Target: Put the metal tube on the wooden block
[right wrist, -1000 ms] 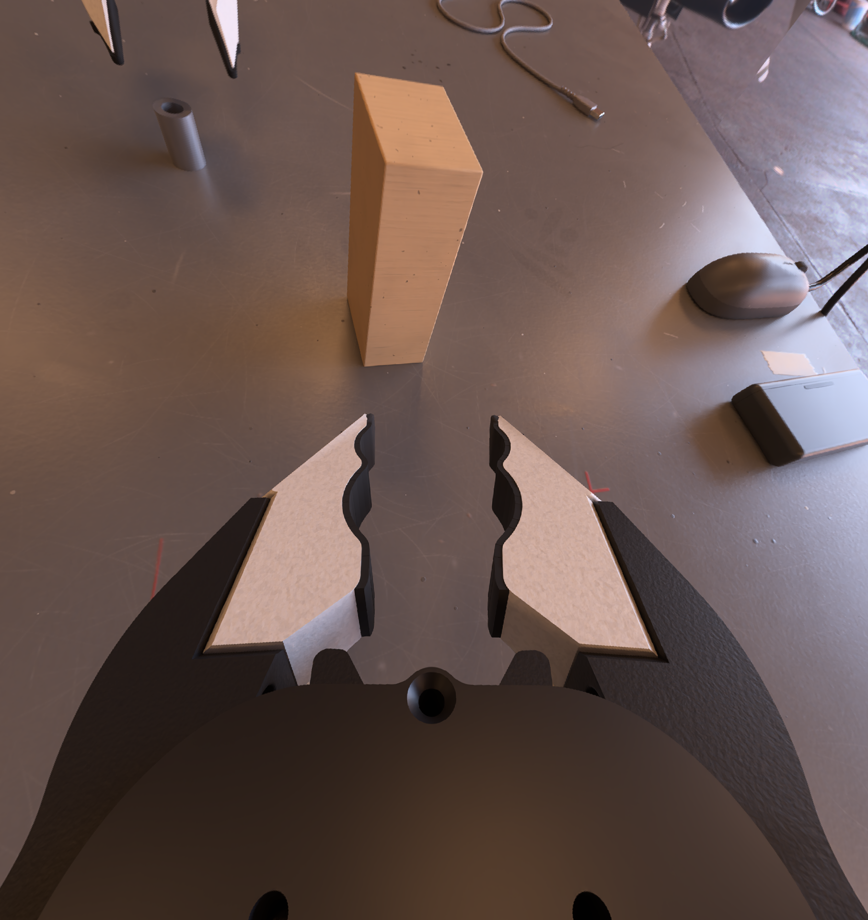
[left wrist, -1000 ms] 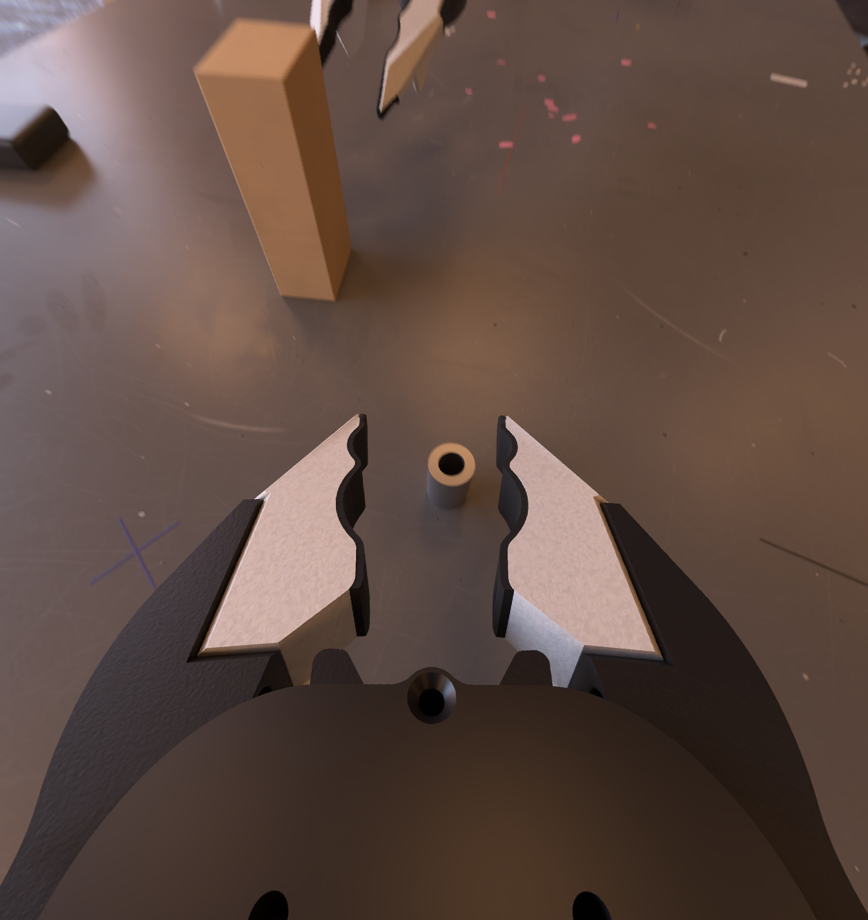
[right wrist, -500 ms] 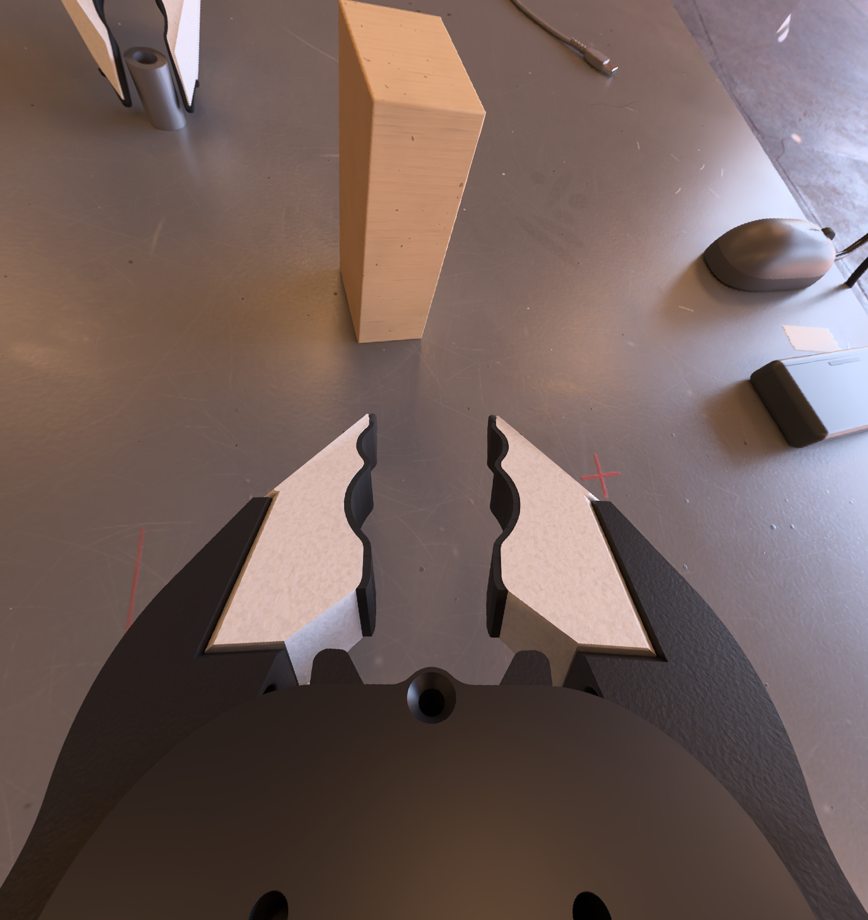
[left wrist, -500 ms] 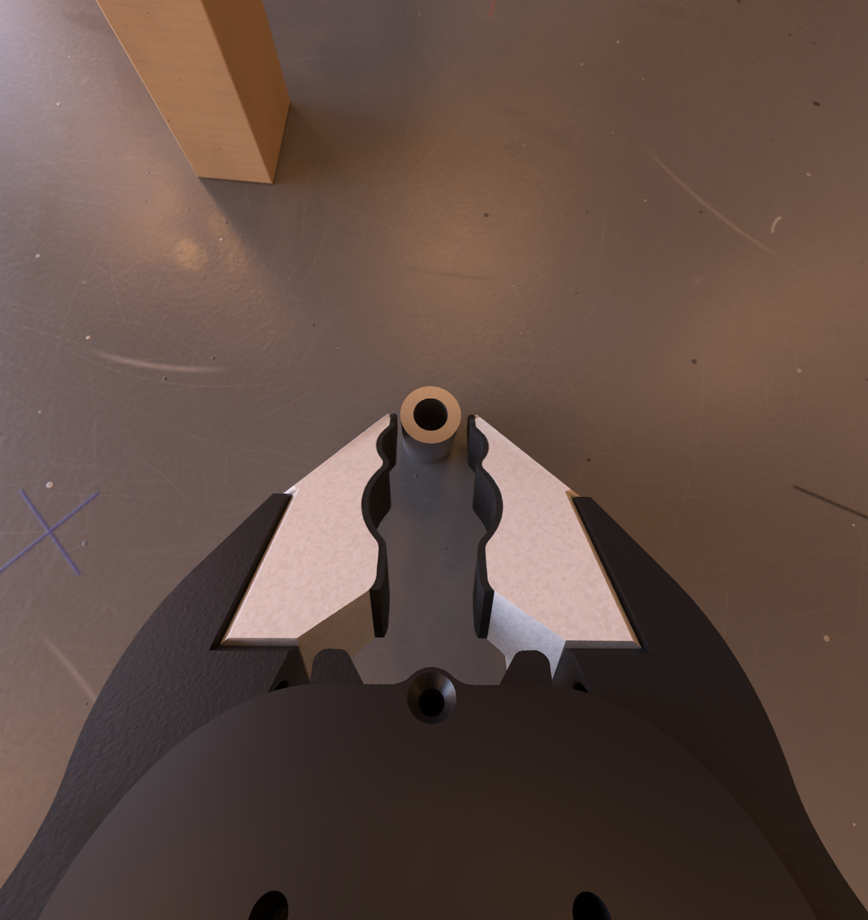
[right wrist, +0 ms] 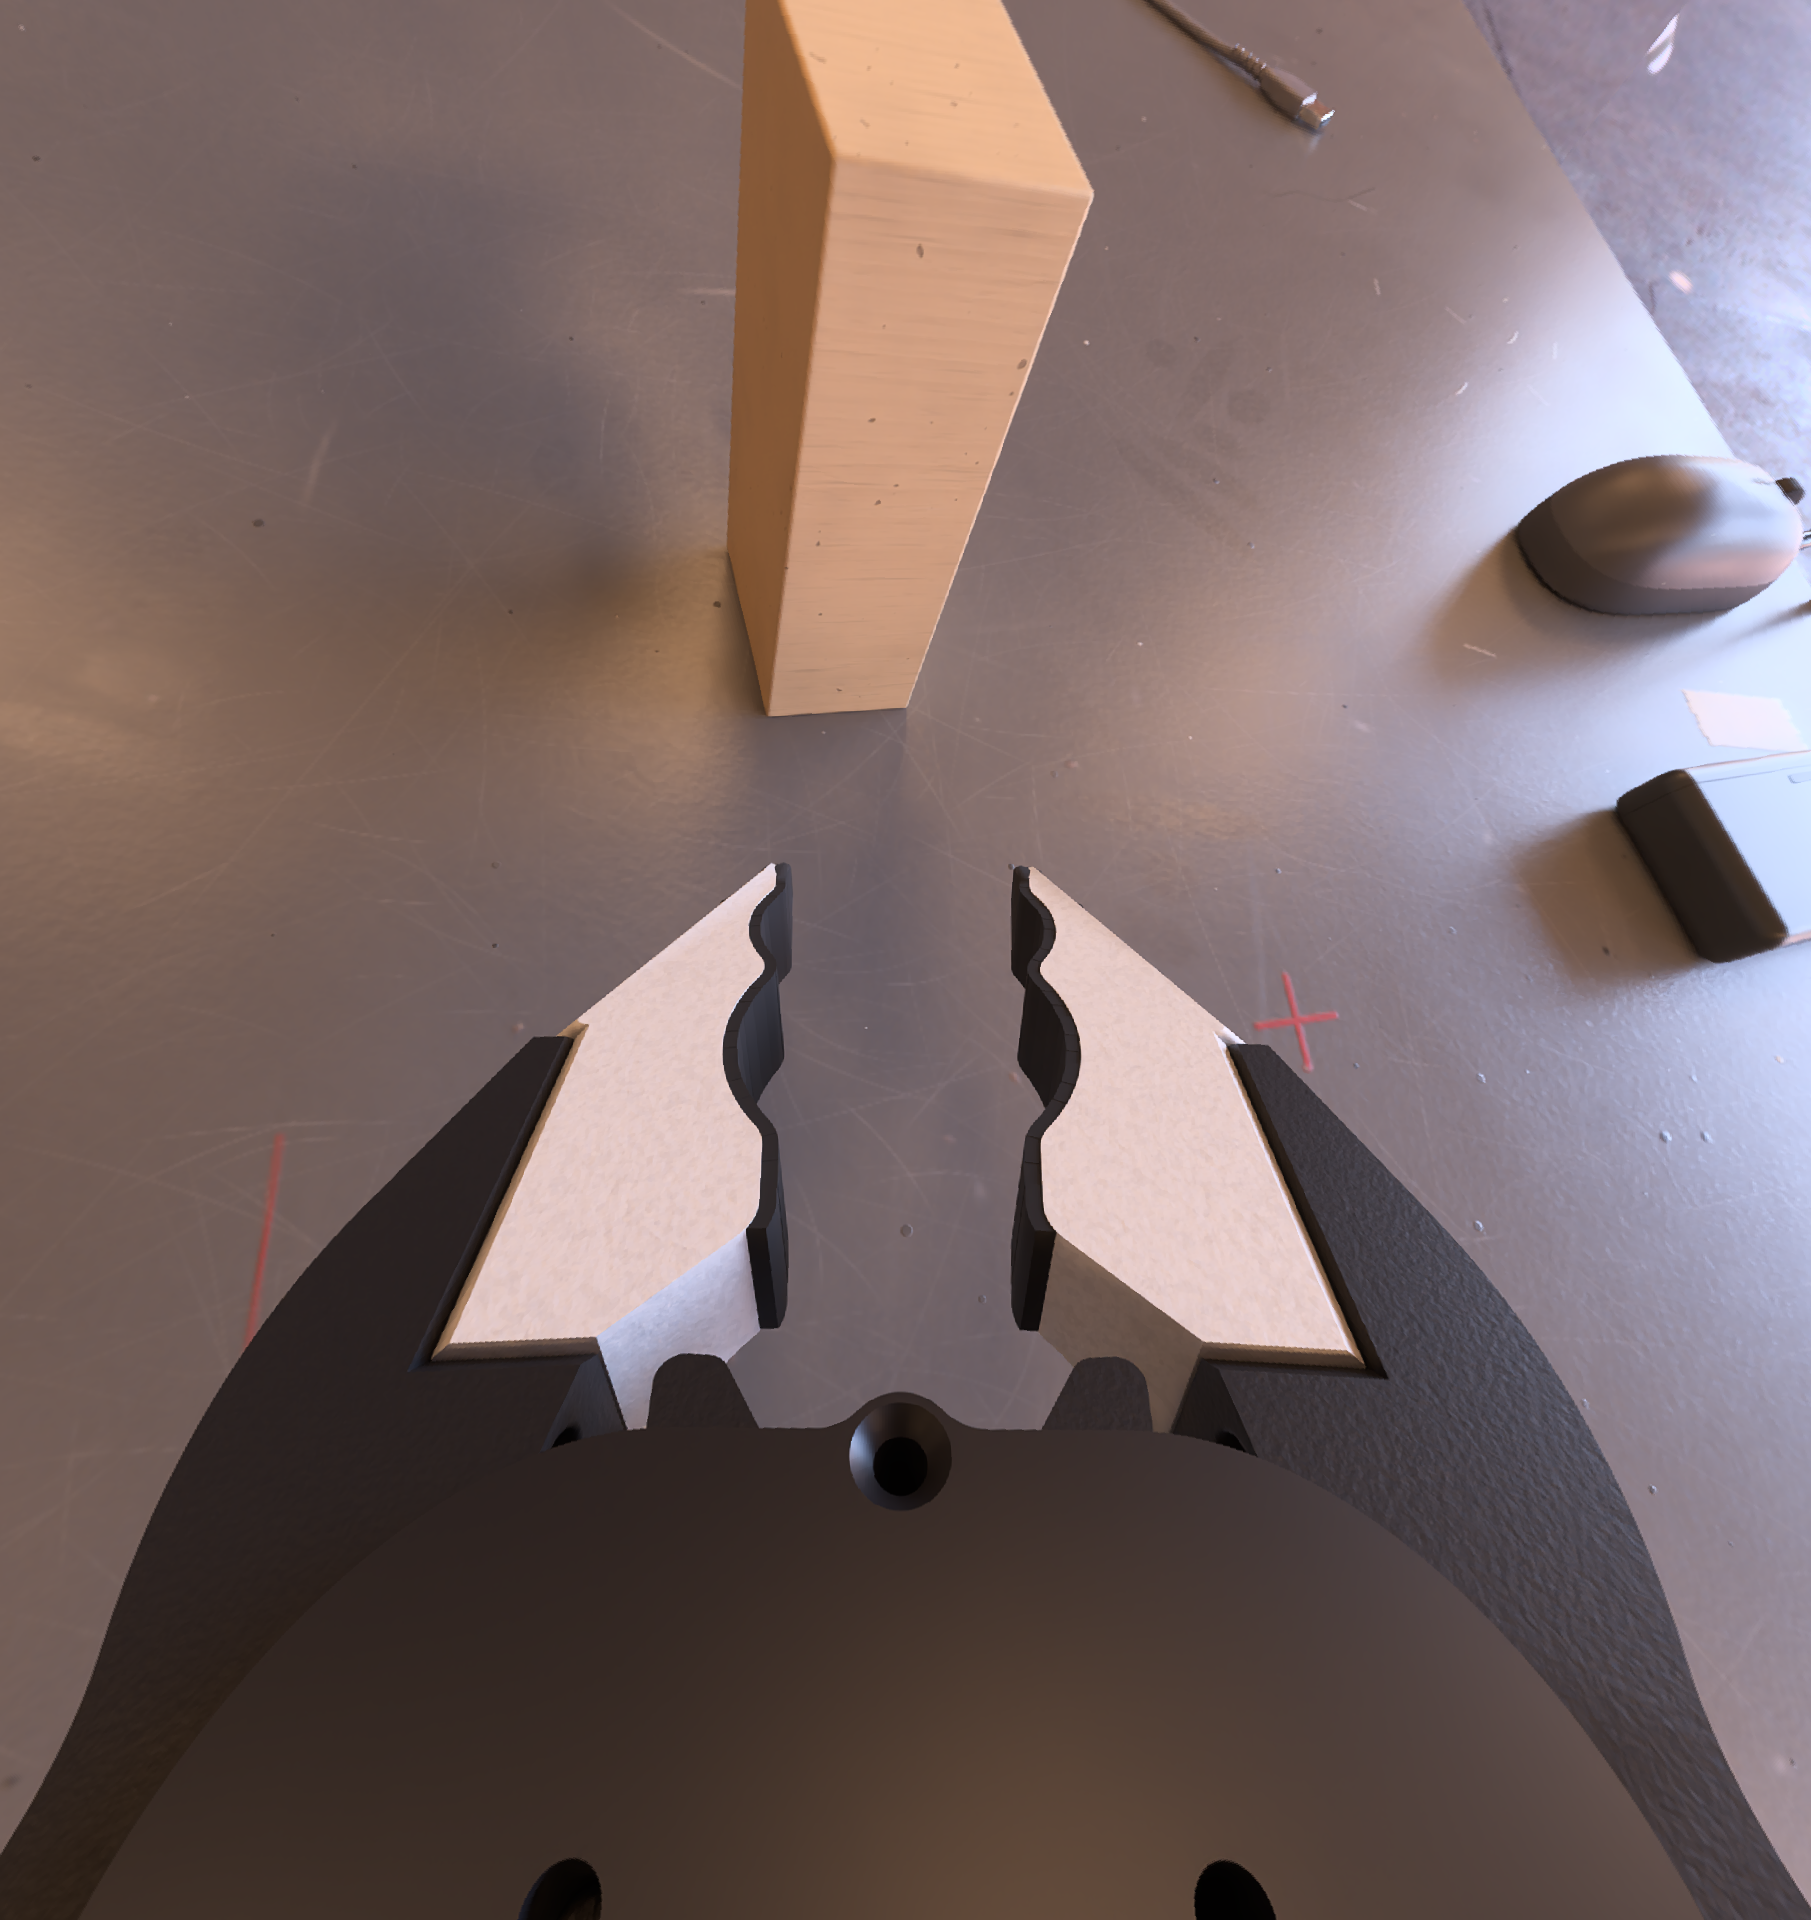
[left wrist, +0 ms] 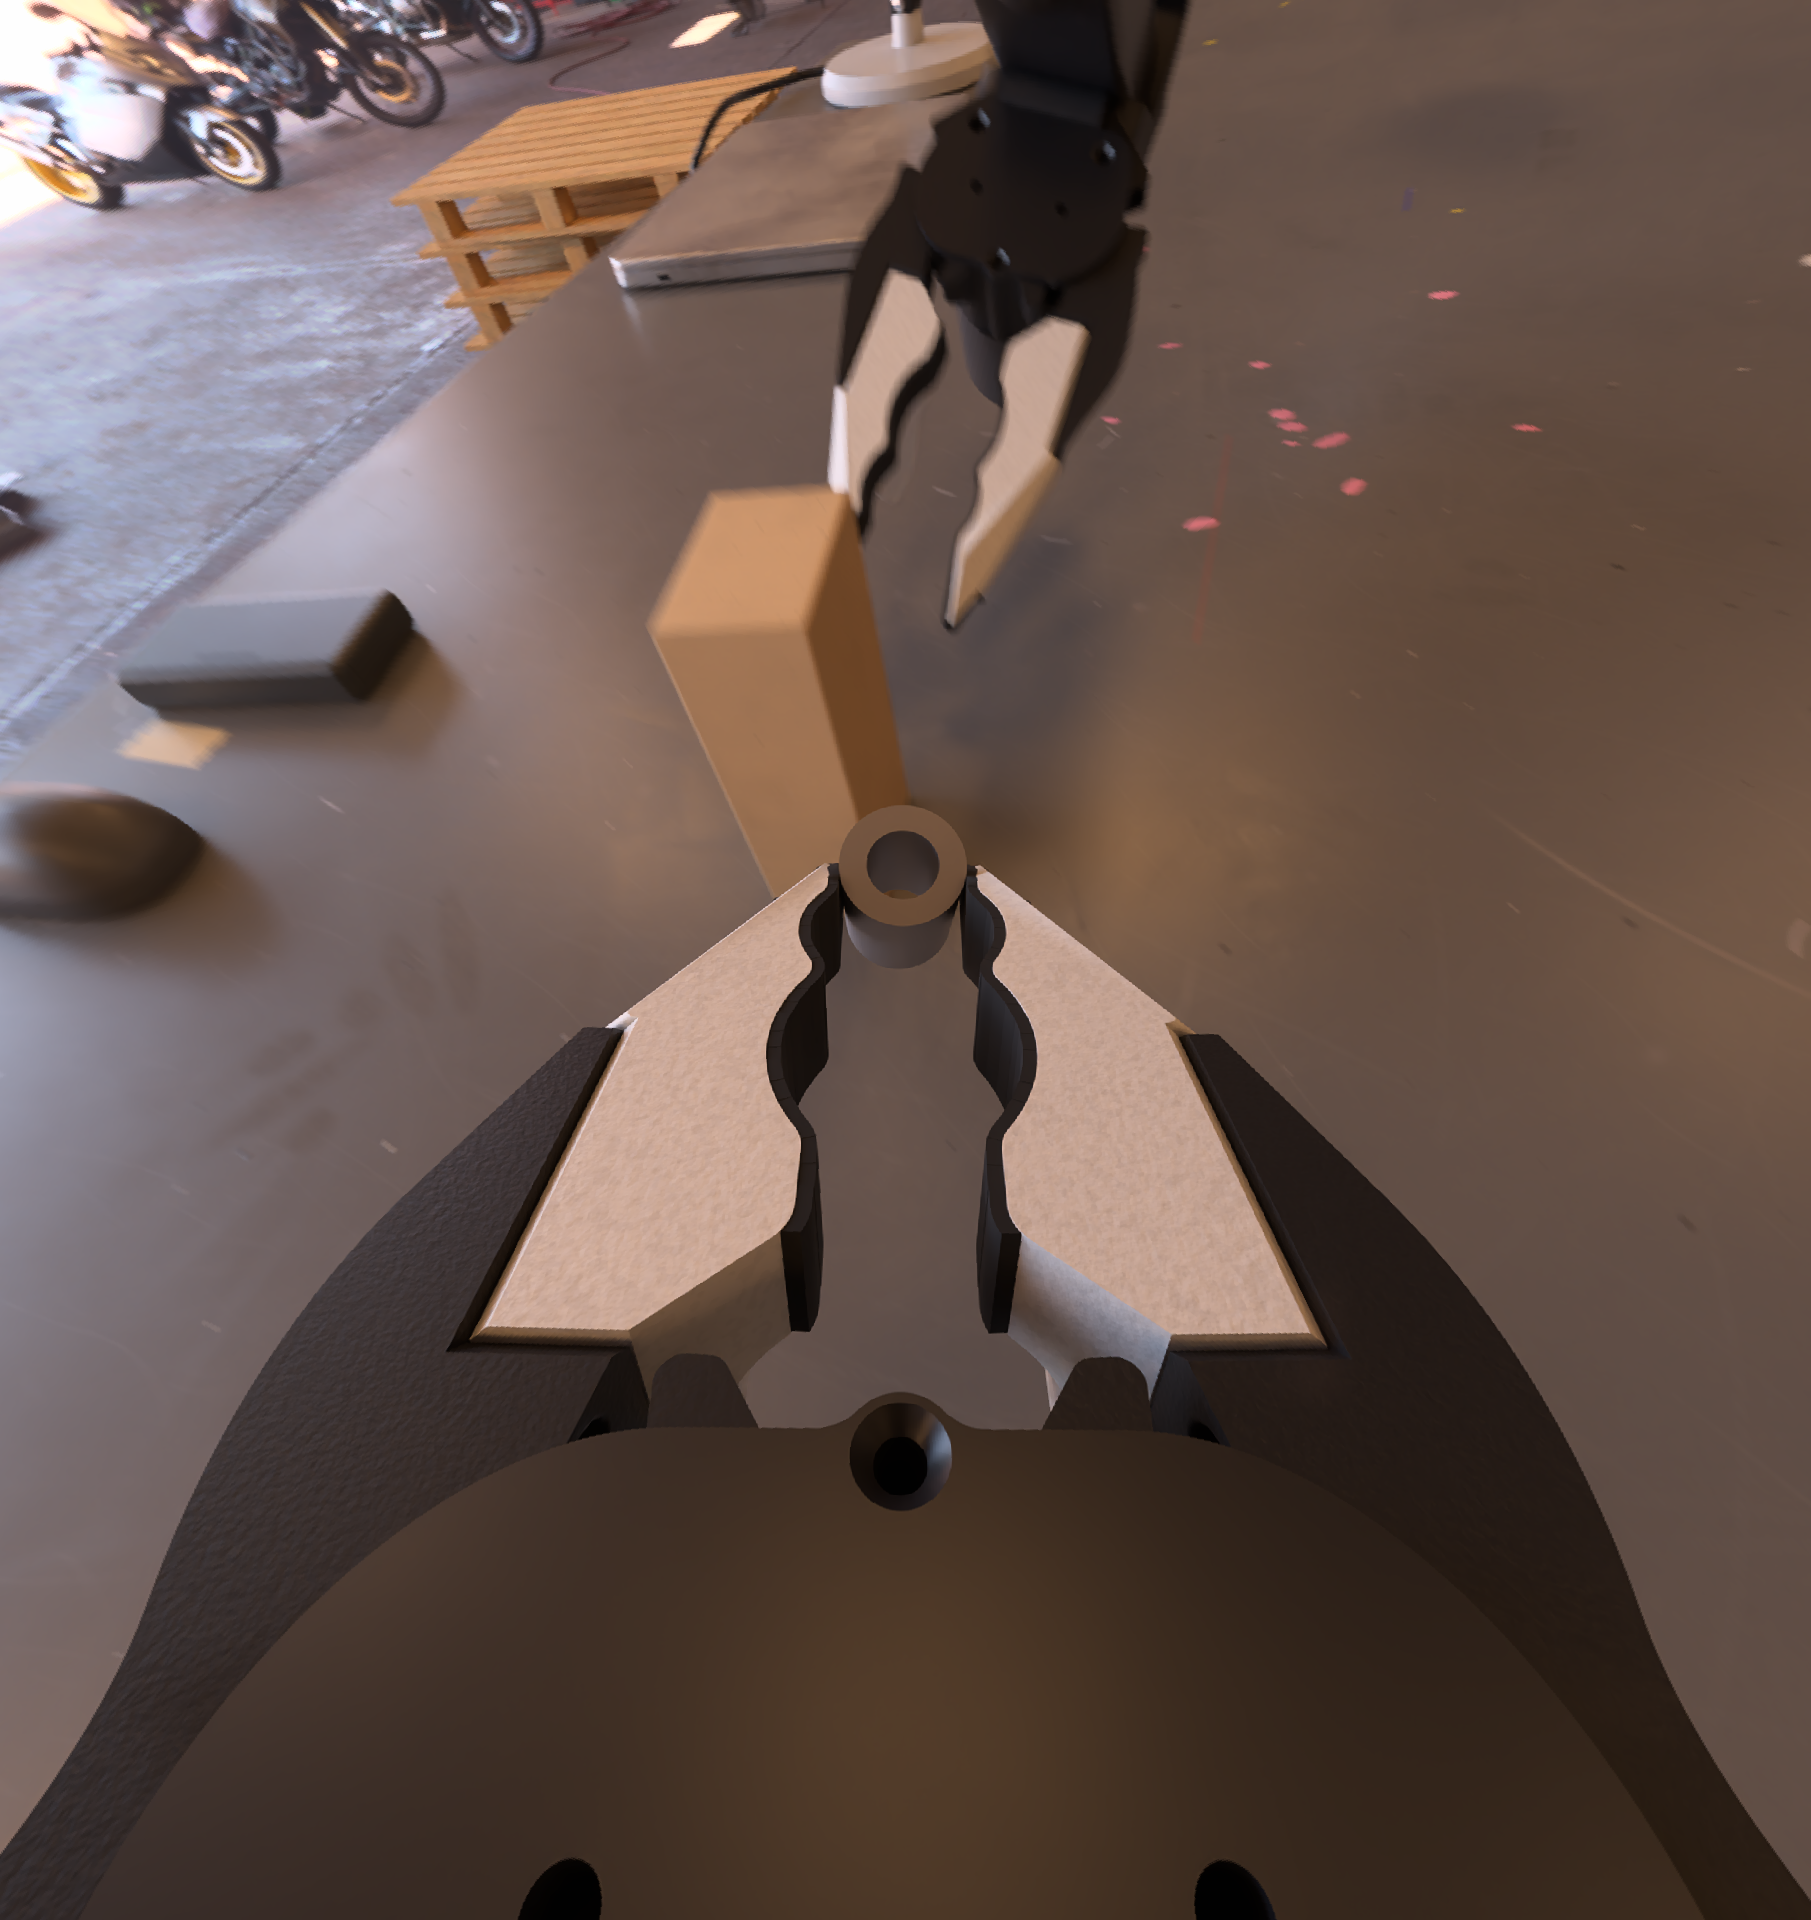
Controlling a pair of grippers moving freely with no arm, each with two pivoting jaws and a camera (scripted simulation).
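Left wrist view. The left gripper (left wrist: 901,883) pinches the metal tube (left wrist: 901,896) between the tips of its fingers (left wrist: 672,1132); the tube's open bore faces the camera and its body sits in the foremost notches of the pads. Directly beyond the tube stands the wooden block (left wrist: 776,675), upright on the grey counter (left wrist: 1400,935) with its top face bare. The right gripper (left wrist: 922,540) hangs above and just behind the block, fingers spread, pointing down at the counter. Toward the counter's left edge lie a grey computer mouse (left wrist: 65,850), a dark flat case (left wrist: 267,649) and a pale paper scrap (left wrist: 172,744). A closed laptop (left wrist: 766,223) and a white lamp base (left wrist: 903,73) sit at the far edge; a wooden pallet (left wrist: 579,197) and motorcycles (left wrist: 205,94) stand on the floor beyond.

Right wrist view. The right gripper (right wrist: 901,894) has its fingers (right wrist: 652,1132) spread with only bare counter (right wrist: 309,727) between them. The wooden block (right wrist: 890,395) stands upright ahead, well apart from the fingertips. Near the right edge lie the mouse (right wrist: 1659,535), the paper scrap (right wrist: 1742,717) and the dark case (right wrist: 1753,842); a cable end (right wrist: 1285,94) lies at the far right. The tube is out of this view.
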